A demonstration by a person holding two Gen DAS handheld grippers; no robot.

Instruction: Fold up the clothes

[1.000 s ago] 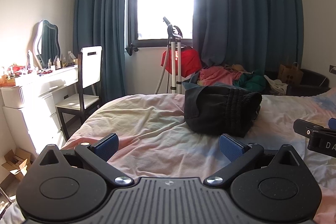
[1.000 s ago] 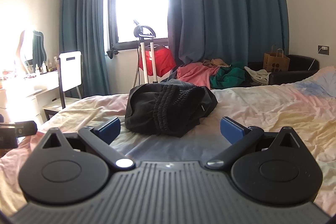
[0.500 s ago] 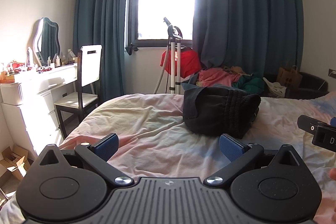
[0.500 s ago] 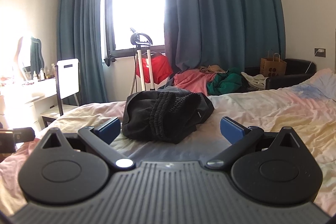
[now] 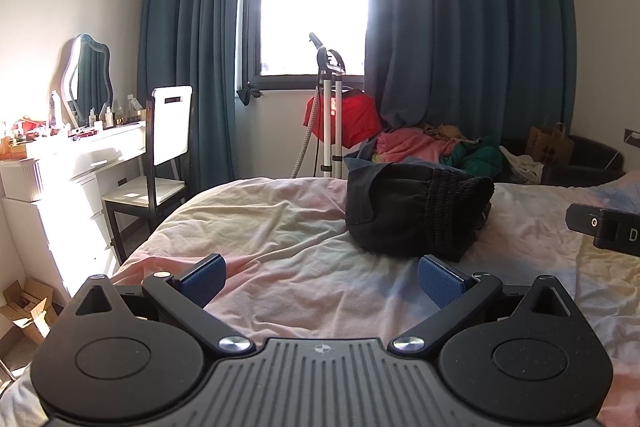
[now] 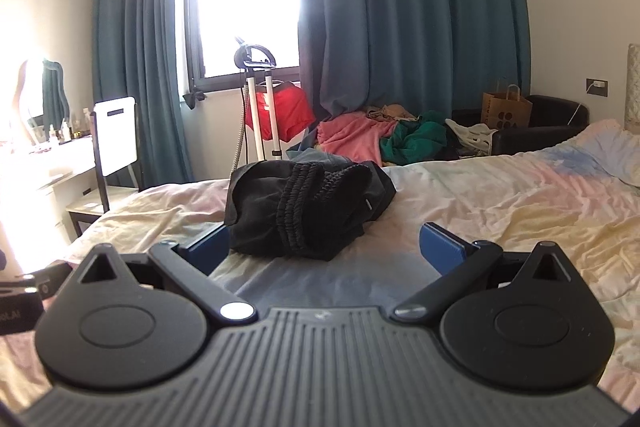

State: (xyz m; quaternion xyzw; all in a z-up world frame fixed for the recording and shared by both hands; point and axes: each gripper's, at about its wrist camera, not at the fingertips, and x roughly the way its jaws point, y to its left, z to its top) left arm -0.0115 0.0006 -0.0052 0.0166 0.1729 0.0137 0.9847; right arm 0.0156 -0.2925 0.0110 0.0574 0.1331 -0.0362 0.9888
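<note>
Black folded garment (image 6: 308, 211) on the bed (image 6: 500, 203), left tongs (image 5: 320, 283) and right tongs (image 6: 326, 247) both wide apart, empty

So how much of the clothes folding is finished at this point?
One dark garment lies bundled on the bed, seemingly folded already. Nothing is in hand: the left tool and right tool are both open and empty. Left to do: the heap of pink and green clothes beyond the bed looks unfolded.
</note>
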